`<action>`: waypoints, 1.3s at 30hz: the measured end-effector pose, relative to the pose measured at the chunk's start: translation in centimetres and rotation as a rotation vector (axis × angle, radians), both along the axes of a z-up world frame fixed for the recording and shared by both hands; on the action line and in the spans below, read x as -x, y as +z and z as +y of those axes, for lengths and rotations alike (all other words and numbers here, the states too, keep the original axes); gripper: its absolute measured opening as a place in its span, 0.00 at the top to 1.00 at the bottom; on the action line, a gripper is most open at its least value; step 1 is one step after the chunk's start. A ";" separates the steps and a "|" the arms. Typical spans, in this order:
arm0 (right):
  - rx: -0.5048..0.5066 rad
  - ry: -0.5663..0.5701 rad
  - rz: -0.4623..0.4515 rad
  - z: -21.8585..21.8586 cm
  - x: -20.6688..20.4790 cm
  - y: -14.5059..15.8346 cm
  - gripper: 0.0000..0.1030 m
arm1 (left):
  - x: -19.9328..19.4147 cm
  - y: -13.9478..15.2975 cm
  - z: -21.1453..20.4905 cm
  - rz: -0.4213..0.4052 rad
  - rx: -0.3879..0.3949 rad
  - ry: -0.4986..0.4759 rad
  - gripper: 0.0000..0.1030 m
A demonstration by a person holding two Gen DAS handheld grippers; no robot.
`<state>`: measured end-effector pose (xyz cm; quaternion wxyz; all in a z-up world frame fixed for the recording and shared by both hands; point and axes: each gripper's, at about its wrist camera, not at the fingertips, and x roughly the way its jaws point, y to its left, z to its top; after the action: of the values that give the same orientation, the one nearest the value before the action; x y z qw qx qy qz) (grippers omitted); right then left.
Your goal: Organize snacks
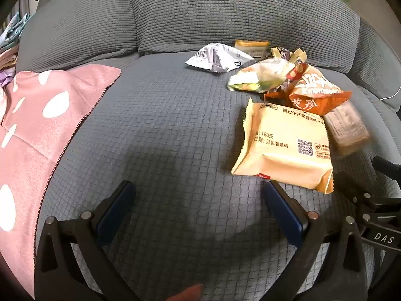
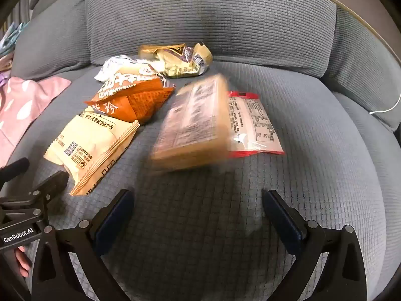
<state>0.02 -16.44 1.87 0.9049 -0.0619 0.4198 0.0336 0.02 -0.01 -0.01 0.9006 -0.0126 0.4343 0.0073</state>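
Note:
Snack packets lie on a grey sofa seat. A cream packet lies just ahead-right of my open, empty left gripper; it also shows in the right wrist view. Behind it are an orange packet, a green-yellow packet, a white packet and a small orange box. My right gripper is open and empty. Ahead of it a tan packet is motion-blurred. A red-edged clear packet lies to its right, the orange packet to its left, and a gold crumpled packet behind.
A pink cushion with white spots lies at the left of the seat. The sofa backrest rises behind the snacks and an armrest is to the right. The other gripper's body shows at the right edge.

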 end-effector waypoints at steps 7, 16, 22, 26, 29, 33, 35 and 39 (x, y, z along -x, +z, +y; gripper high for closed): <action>0.002 0.000 -0.003 -0.1 0.3 0.2 0.00 | 0.0 0.0 0.0 0.002 -0.003 0.001 0.00; 0.002 0.000 0.003 -0.2 0.2 0.0 0.00 | -0.1 -0.1 -0.3 -0.002 -0.024 0.013 0.00; 0.003 0.001 0.005 0.0 -0.1 -0.1 0.00 | 0.0 -0.1 -0.3 0.001 -0.031 0.011 0.00; 0.002 0.001 0.005 0.0 -0.1 -0.1 0.00 | 0.1 -0.1 -0.3 -0.001 -0.042 0.008 0.00; 0.002 0.001 0.005 0.0 -0.1 -0.1 0.00 | 0.3 -0.1 -0.2 0.000 -0.039 0.005 0.00; 0.003 0.000 0.006 0.0 -0.1 -0.1 0.00 | 0.1 -0.1 -0.1 0.002 -0.037 0.003 0.00; 0.003 0.000 0.006 0.0 -0.1 0.0 0.00 | -0.1 0.0 -0.1 0.007 -0.029 0.005 0.00; 0.003 0.000 0.006 0.0 -0.1 -0.1 0.00 | -0.3 0.0 0.0 0.007 -0.031 0.005 0.00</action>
<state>0.10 -16.44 1.80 0.9035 -0.0631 0.4225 0.0334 0.27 -0.04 0.01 0.8991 0.0005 0.4375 0.0162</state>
